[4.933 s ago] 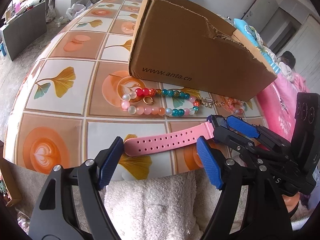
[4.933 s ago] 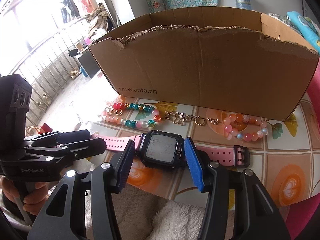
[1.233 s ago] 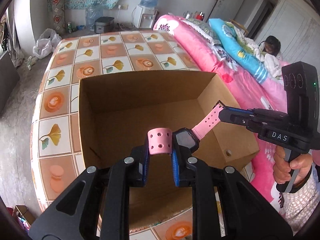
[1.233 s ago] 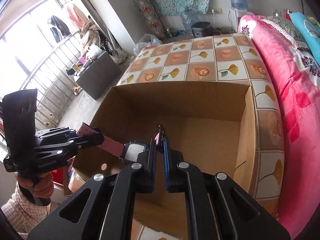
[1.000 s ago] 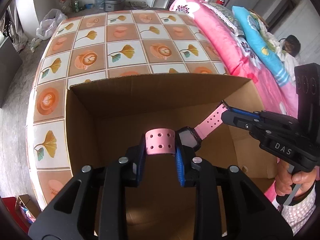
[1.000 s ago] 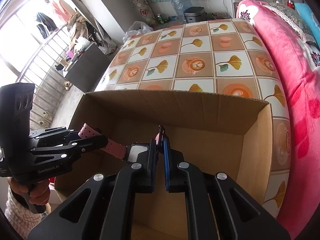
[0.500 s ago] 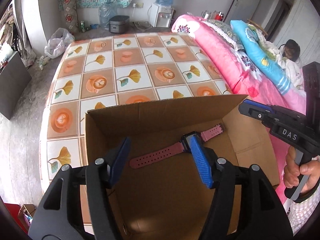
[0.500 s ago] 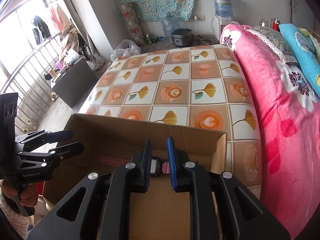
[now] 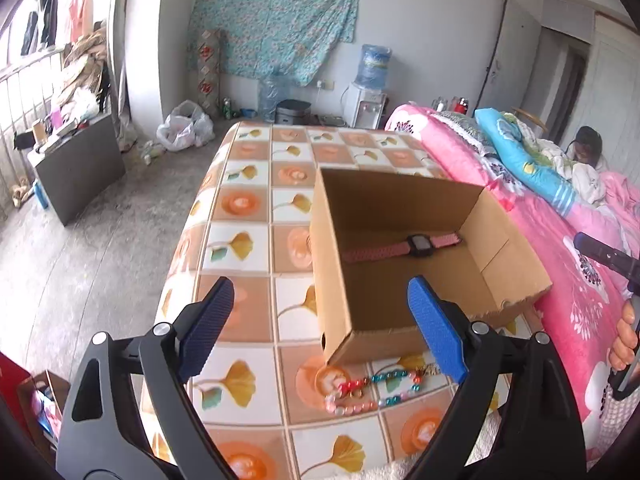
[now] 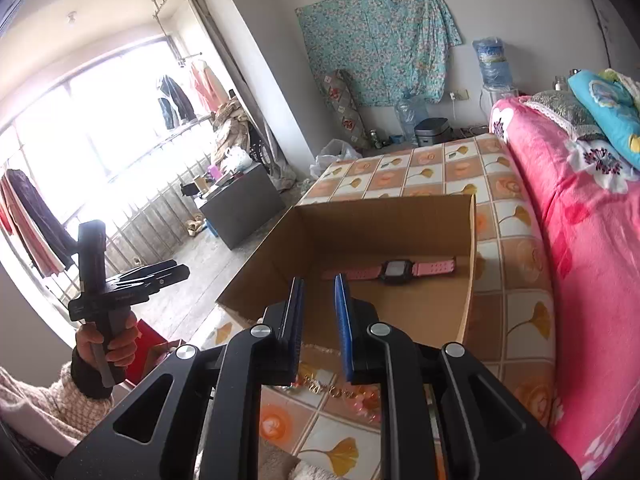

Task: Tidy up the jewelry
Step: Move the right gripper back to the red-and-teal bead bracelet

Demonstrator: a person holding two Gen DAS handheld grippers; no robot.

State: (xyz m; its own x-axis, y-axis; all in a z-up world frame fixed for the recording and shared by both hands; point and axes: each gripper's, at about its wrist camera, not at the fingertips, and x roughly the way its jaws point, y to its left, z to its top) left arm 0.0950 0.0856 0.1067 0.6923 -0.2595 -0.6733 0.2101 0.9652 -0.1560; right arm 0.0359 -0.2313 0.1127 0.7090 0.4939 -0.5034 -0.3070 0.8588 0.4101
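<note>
left gripper (image 9: 320, 324): tilted down over the table (image 9: 248, 208), jaws just swung wide, nothing between
right gripper (image 10: 318, 320): angled down, narrow gap, empty
pink watch (image 9: 400, 246): flat inside cardboard box (image 9: 332, 280)

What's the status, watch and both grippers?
Left gripper jaws wide, just opened, empty. Right gripper open narrowly, empty. Watch flat in box. Beads outside, unobstructed.

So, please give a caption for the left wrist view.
Open left gripper above beads; pink watch in box.
</note>
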